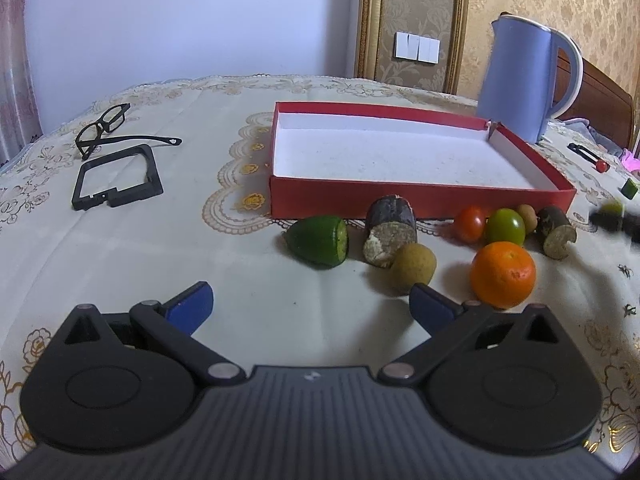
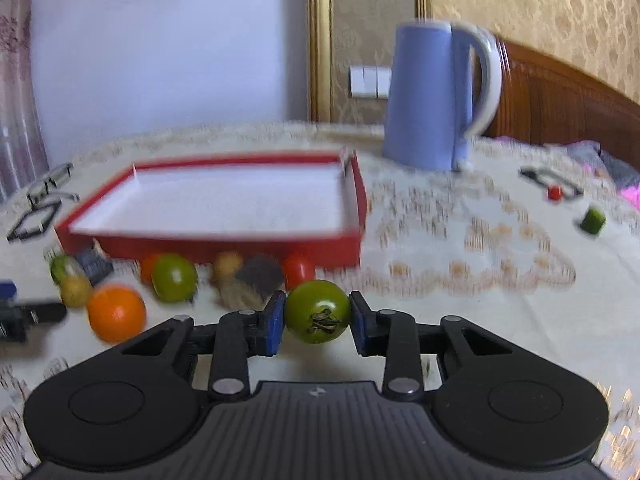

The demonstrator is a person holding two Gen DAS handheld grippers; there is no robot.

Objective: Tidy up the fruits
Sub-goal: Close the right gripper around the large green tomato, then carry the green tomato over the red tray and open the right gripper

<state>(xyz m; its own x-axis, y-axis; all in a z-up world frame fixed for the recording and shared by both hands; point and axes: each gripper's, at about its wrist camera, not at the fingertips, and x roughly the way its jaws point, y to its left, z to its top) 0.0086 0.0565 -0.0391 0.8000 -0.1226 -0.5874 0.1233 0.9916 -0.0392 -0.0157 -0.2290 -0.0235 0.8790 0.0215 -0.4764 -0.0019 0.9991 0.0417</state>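
No readable text, labels, numbers — none on any object.

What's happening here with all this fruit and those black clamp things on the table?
A person is sorting fruit using two hand-held grippers. The right gripper is clamped on a small green tomato above the tablecloth. The left gripper is open and holds nothing, near a round orange. The shallow red box with a white inside has no fruit in it, and the other pieces, among them a red tomato and a cut green fruit, lie in front of it.
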